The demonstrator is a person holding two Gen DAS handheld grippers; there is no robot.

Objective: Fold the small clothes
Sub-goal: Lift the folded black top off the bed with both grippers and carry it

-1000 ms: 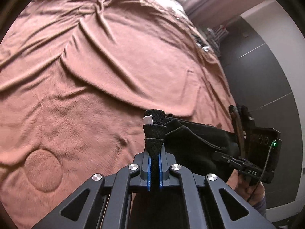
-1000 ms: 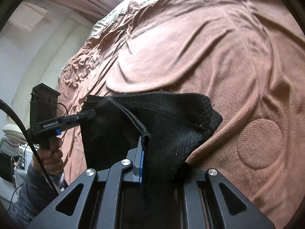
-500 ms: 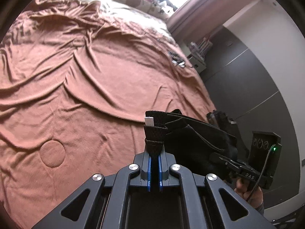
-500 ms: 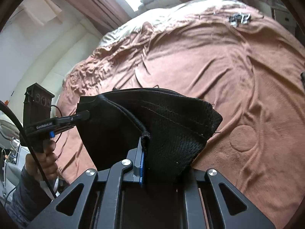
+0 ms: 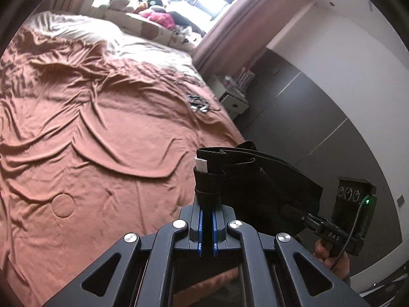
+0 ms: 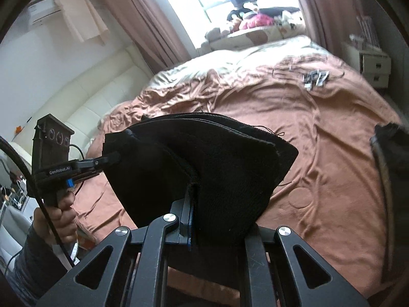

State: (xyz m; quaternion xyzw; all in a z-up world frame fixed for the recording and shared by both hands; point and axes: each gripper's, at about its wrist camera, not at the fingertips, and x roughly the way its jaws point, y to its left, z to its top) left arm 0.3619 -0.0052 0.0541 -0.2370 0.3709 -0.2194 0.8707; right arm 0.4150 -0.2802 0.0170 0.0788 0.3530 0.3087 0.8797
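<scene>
While you hold the black garment (image 6: 209, 163) up in the air between your two hands, well above the bed (image 5: 107, 133), the fold itself looks barely begun. Your left tongs (image 5: 207, 199) are clamped together on a bunched black edge with a small white label (image 5: 201, 165) showing just above the pinch. Your right tongs (image 6: 191, 204) are likewise closed on a seam at the other side, so the cloth hangs doubled and slack between them. It touches nothing but the tongs.

As a judgement: you have picked the piece up and perhaps brought two edges together, but it is not laid flat, not creased and not set down as a finished stack. What remains is to lower it onto the brown blanket (image 6: 319, 140), smooth it, and make the closing folds.

Counted:
- one black garment in your grip
- two tongs, one per hand, both shut on that garment
- one bed with one brown blanket, and a paler cover (image 6: 255, 58) at its far end
- one small heap of grey bits (image 6: 315, 78) on the blanket, too small to identify
- one further dark cloth shape (image 6: 391, 168) at the right edge of the right wrist view; you cannot tell whether it is another garment waiting

No folded pieces are visible anywhere on the bed.
</scene>
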